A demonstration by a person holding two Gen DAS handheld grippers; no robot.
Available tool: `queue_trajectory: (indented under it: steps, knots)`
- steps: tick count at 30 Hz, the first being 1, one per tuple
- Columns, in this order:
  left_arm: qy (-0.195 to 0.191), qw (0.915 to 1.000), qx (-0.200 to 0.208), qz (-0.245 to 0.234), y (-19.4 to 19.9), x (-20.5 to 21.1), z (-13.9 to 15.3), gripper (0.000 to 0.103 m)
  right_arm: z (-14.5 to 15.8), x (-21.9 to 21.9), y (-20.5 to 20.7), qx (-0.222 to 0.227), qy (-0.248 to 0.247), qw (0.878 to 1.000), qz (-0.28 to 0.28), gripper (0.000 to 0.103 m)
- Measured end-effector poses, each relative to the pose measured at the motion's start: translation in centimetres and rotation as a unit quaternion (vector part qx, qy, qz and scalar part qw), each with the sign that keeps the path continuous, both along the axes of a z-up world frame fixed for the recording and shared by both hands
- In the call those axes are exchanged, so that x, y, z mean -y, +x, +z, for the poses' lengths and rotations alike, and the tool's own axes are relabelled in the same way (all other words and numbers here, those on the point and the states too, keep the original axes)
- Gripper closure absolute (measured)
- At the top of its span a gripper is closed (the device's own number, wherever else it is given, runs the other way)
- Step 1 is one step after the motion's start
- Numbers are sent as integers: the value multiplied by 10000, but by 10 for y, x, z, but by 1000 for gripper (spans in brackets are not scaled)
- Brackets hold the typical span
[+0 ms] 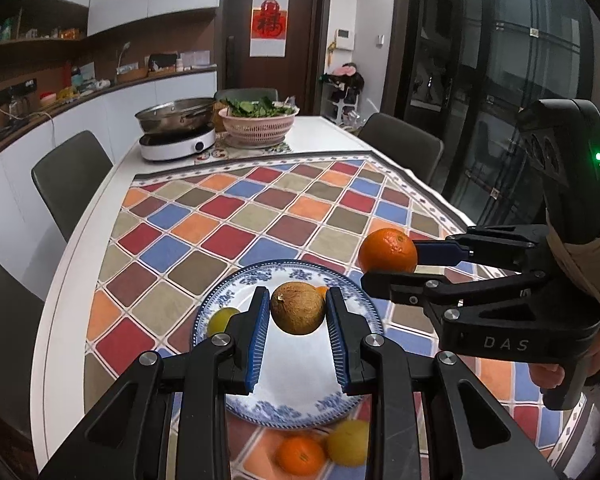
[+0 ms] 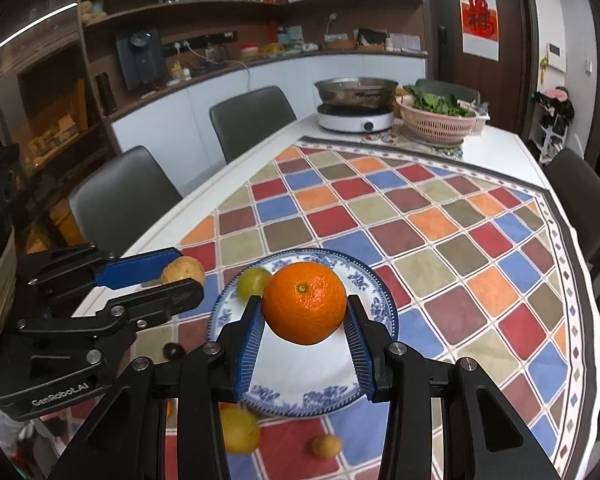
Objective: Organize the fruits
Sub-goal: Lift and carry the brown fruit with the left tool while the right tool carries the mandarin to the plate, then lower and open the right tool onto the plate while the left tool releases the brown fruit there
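Observation:
My left gripper (image 1: 298,312) is shut on a brown round fruit (image 1: 297,309) and holds it above a blue-and-white plate (image 1: 296,412). My right gripper (image 2: 305,312) is shut on an orange (image 2: 305,302) above the same plate (image 2: 384,304). The right gripper also shows in the left wrist view (image 1: 388,268), with the orange (image 1: 387,250) to the plate's right. The left gripper also shows in the right wrist view (image 2: 182,276) with the brown fruit (image 2: 183,270). A yellow-green fruit (image 1: 220,319) lies on the plate's left side (image 2: 253,281).
On the checked cloth (image 1: 228,216) in front of the plate lie an orange (image 1: 301,455) and a yellow fruit (image 1: 348,442); a small tan fruit (image 2: 326,445) and a dark small fruit (image 2: 173,350) lie nearby. An induction cooker with a pan (image 1: 178,130) and a pink basket of greens (image 1: 258,120) stand at the far end. Chairs (image 1: 70,178) surround the table.

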State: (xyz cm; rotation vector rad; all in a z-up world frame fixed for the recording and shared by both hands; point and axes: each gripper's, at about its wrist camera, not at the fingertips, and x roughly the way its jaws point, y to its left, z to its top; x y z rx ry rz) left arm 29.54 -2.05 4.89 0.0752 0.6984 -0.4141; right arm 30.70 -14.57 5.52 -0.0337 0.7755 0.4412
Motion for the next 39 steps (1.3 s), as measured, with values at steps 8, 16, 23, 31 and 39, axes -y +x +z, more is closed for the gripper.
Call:
queue_trajectory:
  steps: [8,16,23,31,39]
  knots:
    - [15,9986,-532,9,52,-5,-26,74,-31,-11,55,-588,-131,9980,162,61]
    - [110,9941,-1070,124,95,-6,-56,74,-65,-15,93,-1072,-268,9939,69,61]
    - [287,9872,-1537,309,125,-6,-86,74,-89,-20,116,-1403,-473,9890,39,61]
    - [310,9802,-1875,560,146,-8,-106,74,-105,-22,129,-1591,-632,9852,-33,61]
    - [286,9785,-1957,591,150,-8,-110,73,-112,-24,132,-1669,-662,9837,-47,61]
